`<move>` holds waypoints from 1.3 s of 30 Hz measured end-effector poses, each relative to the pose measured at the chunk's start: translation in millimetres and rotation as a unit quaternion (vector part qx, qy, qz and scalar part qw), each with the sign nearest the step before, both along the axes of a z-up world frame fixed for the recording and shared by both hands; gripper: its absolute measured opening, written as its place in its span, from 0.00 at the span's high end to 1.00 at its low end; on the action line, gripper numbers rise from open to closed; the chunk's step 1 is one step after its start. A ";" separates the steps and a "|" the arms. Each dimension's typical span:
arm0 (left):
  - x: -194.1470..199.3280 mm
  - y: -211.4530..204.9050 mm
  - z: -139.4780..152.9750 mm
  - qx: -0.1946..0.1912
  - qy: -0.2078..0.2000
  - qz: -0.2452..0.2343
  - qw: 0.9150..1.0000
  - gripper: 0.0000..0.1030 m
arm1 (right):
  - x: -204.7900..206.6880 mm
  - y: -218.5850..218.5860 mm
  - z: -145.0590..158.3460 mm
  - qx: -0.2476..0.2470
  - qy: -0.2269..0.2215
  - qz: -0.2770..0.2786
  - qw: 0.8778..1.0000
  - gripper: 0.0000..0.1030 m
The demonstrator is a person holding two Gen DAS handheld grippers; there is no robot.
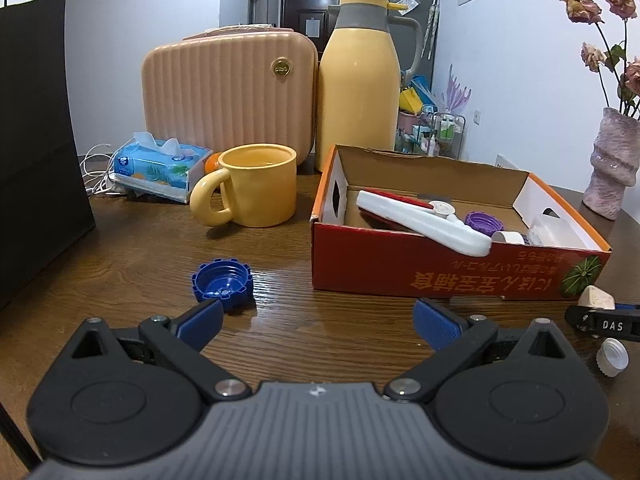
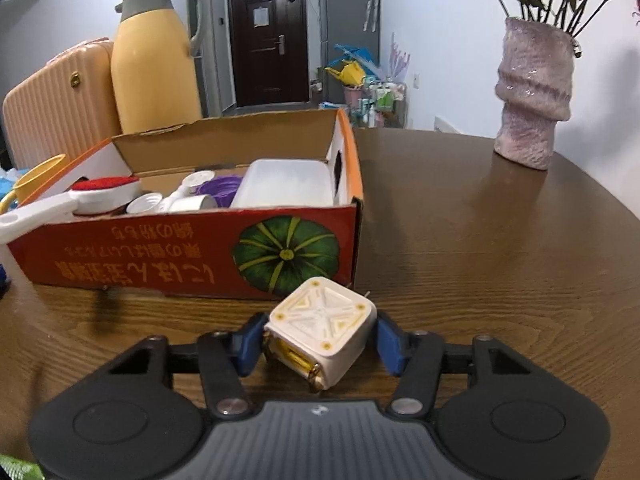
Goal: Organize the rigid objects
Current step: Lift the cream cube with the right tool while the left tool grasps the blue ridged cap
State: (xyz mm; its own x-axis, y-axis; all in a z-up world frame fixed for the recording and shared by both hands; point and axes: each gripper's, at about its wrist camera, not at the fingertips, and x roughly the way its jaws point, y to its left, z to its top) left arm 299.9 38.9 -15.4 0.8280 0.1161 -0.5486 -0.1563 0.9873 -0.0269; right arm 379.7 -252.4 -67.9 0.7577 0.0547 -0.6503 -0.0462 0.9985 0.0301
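My right gripper (image 2: 318,338) is shut on a white cube (image 2: 320,320) with gold trim; its blue pads press the cube's two sides just above the wooden table, in front of the red cardboard box (image 2: 180,256). In the left wrist view the same white cube (image 1: 596,298) shows at the right edge. My left gripper (image 1: 318,316) is open and holds nothing. A blue bottle cap (image 1: 222,284) lies open side up just beyond its left fingertip. The red box (image 1: 440,268) holds a white-handled brush (image 1: 420,218), a purple cap (image 1: 484,222) and a white container (image 2: 284,182).
A small white cap (image 1: 612,356) lies on the table near the right gripper. A yellow mug (image 1: 256,188), a tissue pack (image 1: 160,168), a pink case (image 1: 228,92) and a yellow thermos (image 1: 360,80) stand behind. A black bag (image 1: 36,140) is at the left, a pink vase (image 2: 532,96) at the right.
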 end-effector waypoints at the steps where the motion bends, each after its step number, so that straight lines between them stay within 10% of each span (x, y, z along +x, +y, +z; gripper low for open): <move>1: 0.9 1.5 -0.4 0.000 0.001 0.001 1.000 0.00 | -0.7 -0.5 -0.4 0.004 -0.002 -0.001 1.000 0.45; 39: 66.9 95.3 -37.8 0.009 0.069 0.041 0.997 0.00 | -44.1 -12.5 20.0 0.023 -0.094 -0.038 0.995 0.45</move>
State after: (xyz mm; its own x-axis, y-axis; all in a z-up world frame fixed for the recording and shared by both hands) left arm 366.8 134.1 -53.2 0.7318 0.1920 -0.6540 -0.2382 0.9711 0.0185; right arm 335.6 -264.9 -47.9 0.8687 0.0180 -0.4950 0.0212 0.9971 0.0735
